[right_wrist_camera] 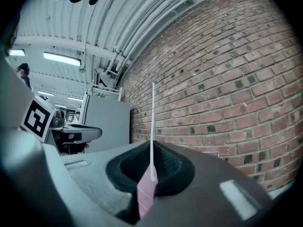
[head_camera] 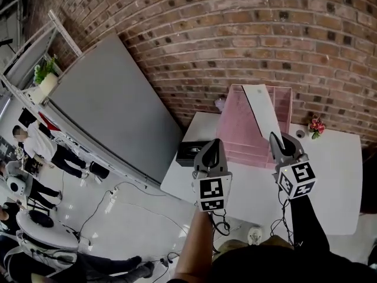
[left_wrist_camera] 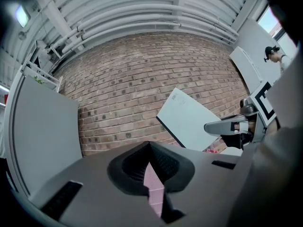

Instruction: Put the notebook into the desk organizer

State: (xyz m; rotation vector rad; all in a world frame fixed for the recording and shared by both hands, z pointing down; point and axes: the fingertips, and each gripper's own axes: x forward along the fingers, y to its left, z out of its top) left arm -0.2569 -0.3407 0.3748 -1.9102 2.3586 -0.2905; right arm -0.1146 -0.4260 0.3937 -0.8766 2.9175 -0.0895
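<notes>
My right gripper (head_camera: 277,137) is shut on the lower edge of a thin white notebook (head_camera: 263,114). It holds the notebook upright and tilted over the pink desk organizer (head_camera: 235,128), which stands at the back of the white table (head_camera: 330,175). In the right gripper view the notebook (right_wrist_camera: 152,126) shows edge-on, pinched between the pads of the gripper (right_wrist_camera: 151,150). My left gripper (head_camera: 213,143) hovers left of it in front of the organizer, shut with nothing held (left_wrist_camera: 149,148). The left gripper view shows the notebook (left_wrist_camera: 189,122) as a slanted white sheet in the right gripper (left_wrist_camera: 227,126).
A brick wall (head_camera: 247,34) runs behind the table. A black box (head_camera: 191,153) sits at the table's left corner and a small flower pot (head_camera: 316,125) at the back right. A grey partition (head_camera: 112,105) leans at left. People and cables are on the floor (head_camera: 35,152).
</notes>
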